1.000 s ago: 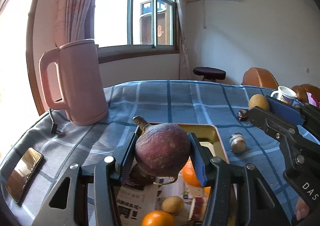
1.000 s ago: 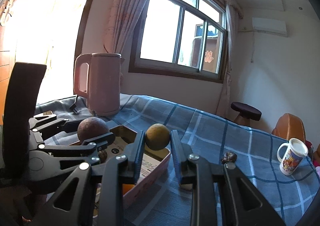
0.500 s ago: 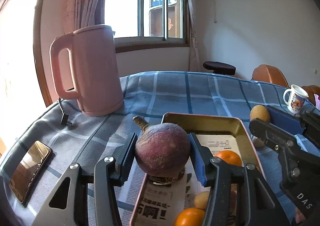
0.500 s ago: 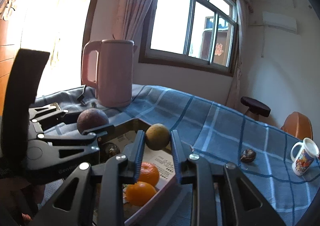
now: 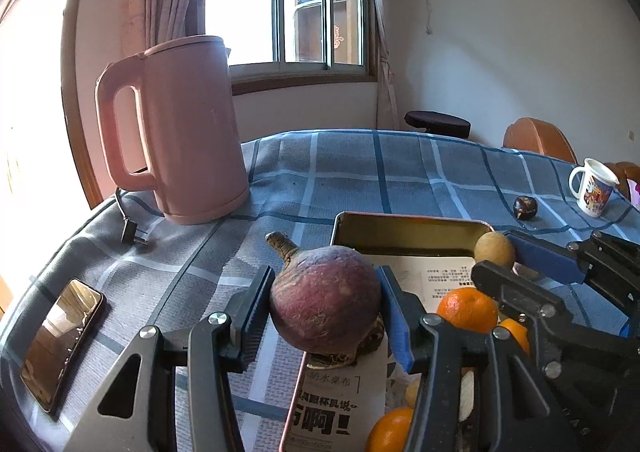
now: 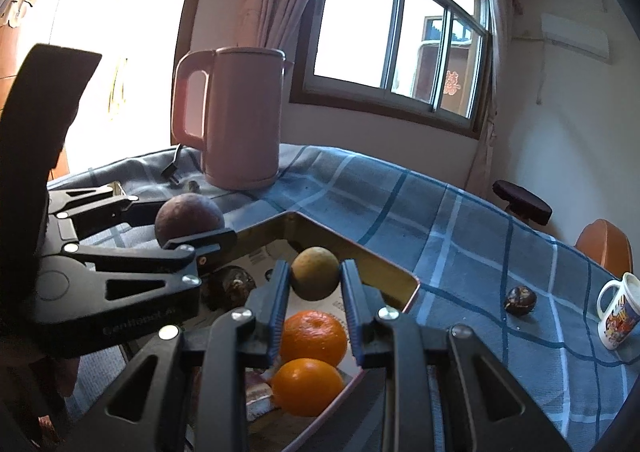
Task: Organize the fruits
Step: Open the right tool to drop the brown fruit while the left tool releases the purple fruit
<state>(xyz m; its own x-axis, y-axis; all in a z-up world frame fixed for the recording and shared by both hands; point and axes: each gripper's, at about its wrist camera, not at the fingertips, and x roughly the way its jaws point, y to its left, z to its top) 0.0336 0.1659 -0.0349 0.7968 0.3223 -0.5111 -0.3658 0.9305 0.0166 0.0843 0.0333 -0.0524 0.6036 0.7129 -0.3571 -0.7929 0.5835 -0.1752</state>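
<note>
While both my hands hang loaded over the tin, here is what worries me and what I can't see.

Left fingers (image 5: 326, 312): part-way open, clamped on the purple root (image 5: 326, 302), which hangs over the near-left edge of the tray (image 5: 412, 220).
Right fingers (image 6: 314, 294): closed about as tight as they go on the small brown-yellow fruit (image 6: 315, 272), held above the two oranges (image 6: 313, 338) inside the tray.
Drop risk: the root sits half over the rim; if I let go here it could tip onto the desk (image 5: 360, 167) instead of into the tin.
Bruise risk: released from this height, the small fruit would land on the oranges and could bounce out over the low wall.
Collision risk: my two tools are crowded together over one tray, so a careless swing could knock either grip loose.
Stray item: a dark round fruit (image 6: 520, 300) lies out on the cloth, well apart from the tray, near the mug (image 6: 618, 314).
Hidden: the root covers whatever lies beneath it; a dark lump (image 6: 234, 286) behind my left tool may be another fruit, though I can't make it out.
Cut off: the tray's near end runs out of both views.
</note>
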